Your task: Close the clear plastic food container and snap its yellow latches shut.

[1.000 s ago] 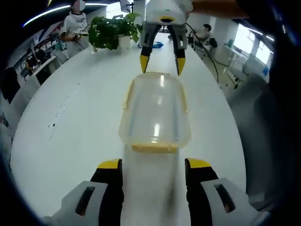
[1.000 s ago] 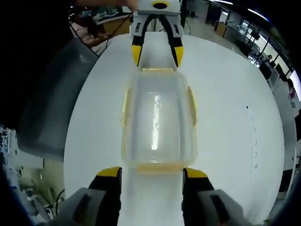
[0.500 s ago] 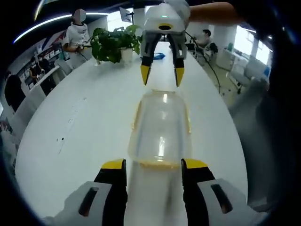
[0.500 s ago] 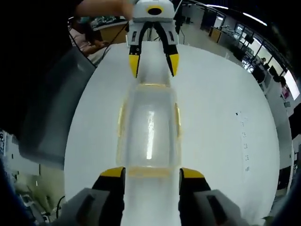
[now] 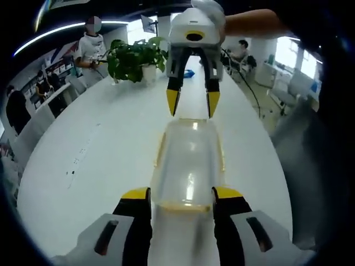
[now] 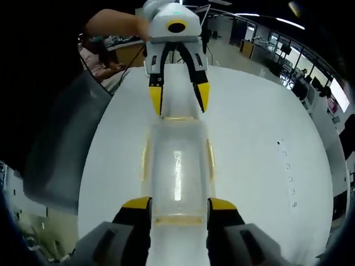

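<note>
Lower centre: left gripper [image 5: 181, 195], jaws spread, straddling near end of clear lidded container [image 5: 188, 160] on white table [image 5: 100, 149]. Upper centre: right gripper [image 5: 193, 102], likewise spread, above far end latch [image 5: 191, 119]. Advisable: press end latches squarely downward, both ends together, preventing sliding.

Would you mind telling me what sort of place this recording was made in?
Probably an open-plan office or lab: a long white table with a potted plant at its far end, people at desks behind, and ceiling strip lights.
</note>
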The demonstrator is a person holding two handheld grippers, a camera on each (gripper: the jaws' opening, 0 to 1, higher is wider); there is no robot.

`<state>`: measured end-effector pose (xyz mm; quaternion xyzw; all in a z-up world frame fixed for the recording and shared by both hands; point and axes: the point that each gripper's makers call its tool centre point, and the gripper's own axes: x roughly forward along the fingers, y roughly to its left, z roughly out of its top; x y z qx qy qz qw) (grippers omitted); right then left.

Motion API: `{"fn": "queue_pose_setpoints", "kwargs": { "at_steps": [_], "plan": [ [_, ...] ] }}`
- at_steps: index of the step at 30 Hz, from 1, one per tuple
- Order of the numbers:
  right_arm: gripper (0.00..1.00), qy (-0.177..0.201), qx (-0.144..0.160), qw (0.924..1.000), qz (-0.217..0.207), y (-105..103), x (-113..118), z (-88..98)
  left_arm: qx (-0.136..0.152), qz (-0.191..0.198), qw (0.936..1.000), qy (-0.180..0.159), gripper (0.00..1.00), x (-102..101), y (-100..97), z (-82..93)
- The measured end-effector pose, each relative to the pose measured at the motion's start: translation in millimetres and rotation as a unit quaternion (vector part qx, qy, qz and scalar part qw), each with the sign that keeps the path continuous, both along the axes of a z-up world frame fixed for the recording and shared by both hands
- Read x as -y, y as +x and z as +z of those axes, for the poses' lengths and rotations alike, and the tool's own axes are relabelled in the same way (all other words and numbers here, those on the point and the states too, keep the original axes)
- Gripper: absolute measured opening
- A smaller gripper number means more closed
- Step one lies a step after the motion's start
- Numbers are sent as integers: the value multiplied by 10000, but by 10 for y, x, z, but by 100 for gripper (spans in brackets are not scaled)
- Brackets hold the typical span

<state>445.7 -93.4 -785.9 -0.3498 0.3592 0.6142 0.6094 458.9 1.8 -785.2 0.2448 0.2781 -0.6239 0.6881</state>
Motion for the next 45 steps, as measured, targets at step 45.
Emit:
{"fn": "queue_pose_setpoints", "kwargs": {
  "at_steps": [45],
  "plan": [
    [62,-8,-352,9986,398,104,-487,-152,501,-283,9981,222,54,621,-326,-140]
  ]
}}
